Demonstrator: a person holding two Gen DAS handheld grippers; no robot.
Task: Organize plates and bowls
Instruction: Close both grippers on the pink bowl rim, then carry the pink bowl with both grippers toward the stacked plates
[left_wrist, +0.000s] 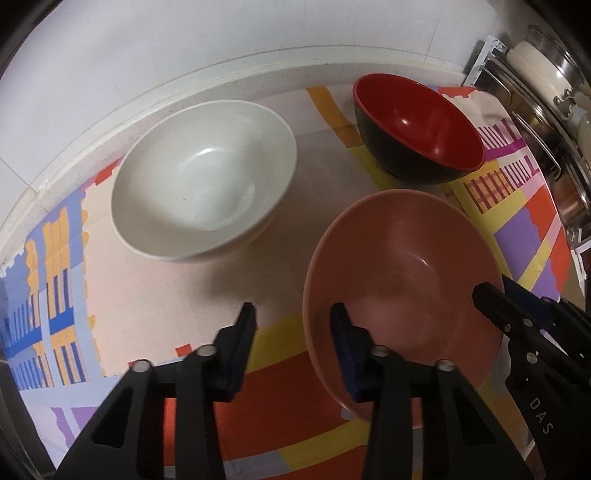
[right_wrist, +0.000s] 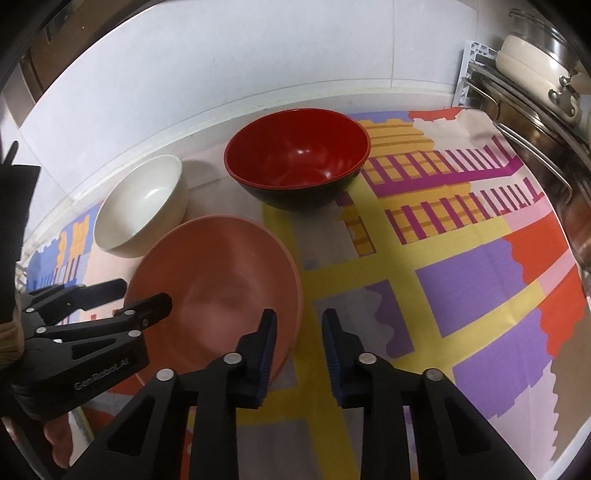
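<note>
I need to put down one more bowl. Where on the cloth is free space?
Free: the pale patch in front of the white bowl, and the wide stretch right of the pink bowl. Crowded: between the red bowl and the pots.

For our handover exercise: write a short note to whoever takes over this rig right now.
Left gripper: open, astride the left rim of the pink bowl.
Right gripper: open, astride its right rim; neither seems to pinch yet.
White bowl and red bowl stand apart behind it on the patterned cloth.
Done: nothing stacked.
Left: grip, lift, nest the bowls.
</note>
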